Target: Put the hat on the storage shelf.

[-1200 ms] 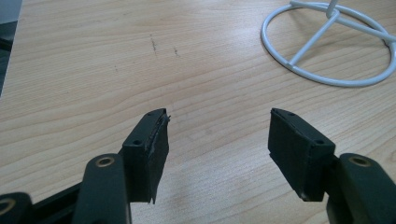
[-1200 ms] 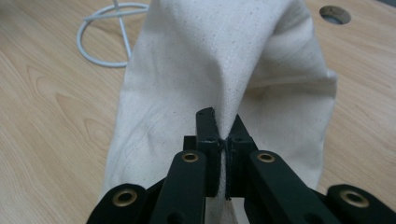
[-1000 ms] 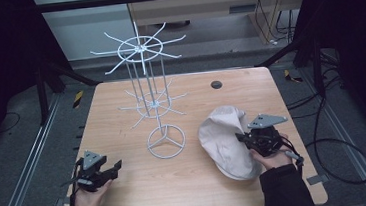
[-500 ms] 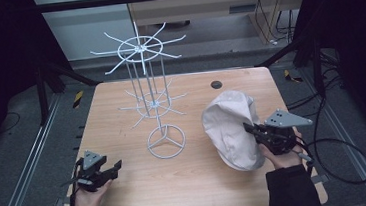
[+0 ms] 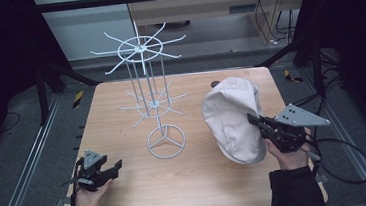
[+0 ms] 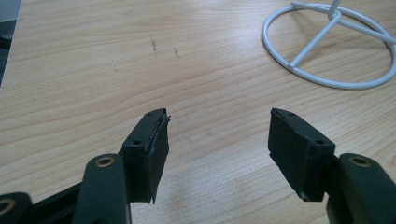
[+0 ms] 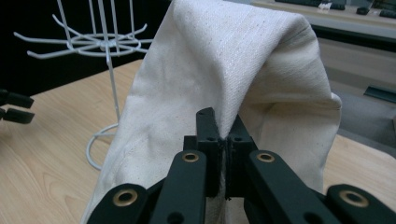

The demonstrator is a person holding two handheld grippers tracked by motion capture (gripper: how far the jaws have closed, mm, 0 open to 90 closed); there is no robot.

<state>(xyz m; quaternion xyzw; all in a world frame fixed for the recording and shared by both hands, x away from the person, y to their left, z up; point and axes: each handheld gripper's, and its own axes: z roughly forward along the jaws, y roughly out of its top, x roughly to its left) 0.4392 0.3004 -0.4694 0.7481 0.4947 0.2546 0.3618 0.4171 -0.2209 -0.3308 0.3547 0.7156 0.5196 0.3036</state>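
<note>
A cream cloth cap (image 5: 232, 118) hangs lifted above the right side of the wooden table (image 5: 129, 198). My right gripper (image 5: 254, 120) is shut on its edge; in the right gripper view the jaws pinch a fold of the cap (image 7: 224, 84), right gripper (image 7: 223, 127). A white wire rack (image 5: 144, 81) with spoke hooks stands mid-table on a ring base (image 5: 166, 141). My left gripper (image 5: 114, 167) rests low at the front left, open and holding nothing. In the left gripper view the left gripper (image 6: 219, 121) hovers over bare wood, with the ring base (image 6: 327, 51) ahead to the right.
A small dark disc (image 5: 215, 84) lies on the table behind the cap. Black frame posts (image 5: 42, 90) stand beside the table's sides. A cable (image 5: 347, 169) trails from the right gripper off the right edge.
The right gripper has raised the cap off the table and tilted it upright, moving slightly right. The left gripper has stayed put.
</note>
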